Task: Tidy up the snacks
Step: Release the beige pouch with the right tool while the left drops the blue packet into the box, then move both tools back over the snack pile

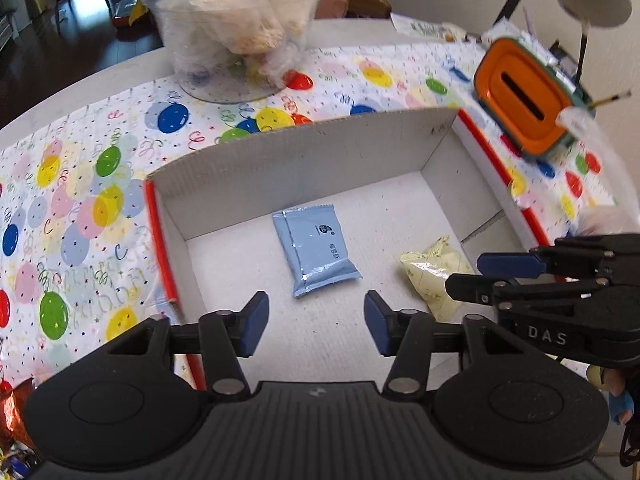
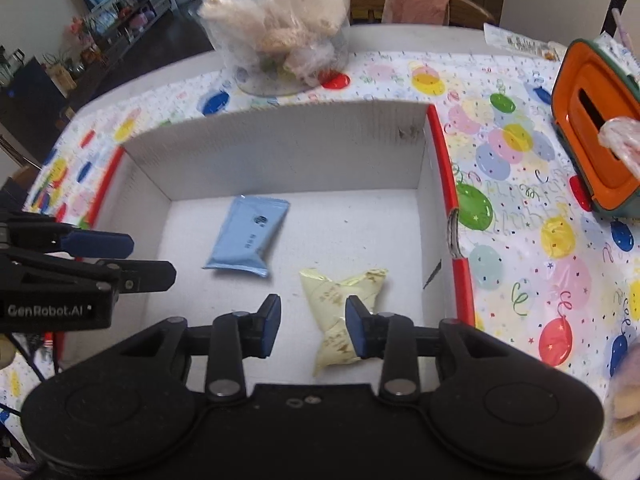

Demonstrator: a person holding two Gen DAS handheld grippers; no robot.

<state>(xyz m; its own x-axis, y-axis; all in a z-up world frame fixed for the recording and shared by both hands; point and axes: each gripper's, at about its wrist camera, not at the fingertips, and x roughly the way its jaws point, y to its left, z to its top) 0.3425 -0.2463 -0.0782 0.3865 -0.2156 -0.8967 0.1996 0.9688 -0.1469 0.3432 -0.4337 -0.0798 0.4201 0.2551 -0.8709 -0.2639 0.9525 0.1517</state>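
Left wrist view: flat pale-blue foil snack packet (image 1: 316, 249) lies in white cardboard box (image 1: 304, 152), long axis toward far wall; left gripper (image 1: 316, 320) and right gripper (image 2: 312, 326) both spread, empty.

Box floor: the white cardboard box (image 2: 280, 148) is lying open on top; bare floor is showing left of the blue packet (image 2: 246, 238) and behind the yellow packet (image 2: 340, 312).
Walls: all sides are fencing the floor.
Crowding: both grippers are hanging over the near edge, side by side.
Outside: a clear jar (image 2: 280, 32) and an orange tissue box (image 2: 596, 140) are standing beyond the walls.
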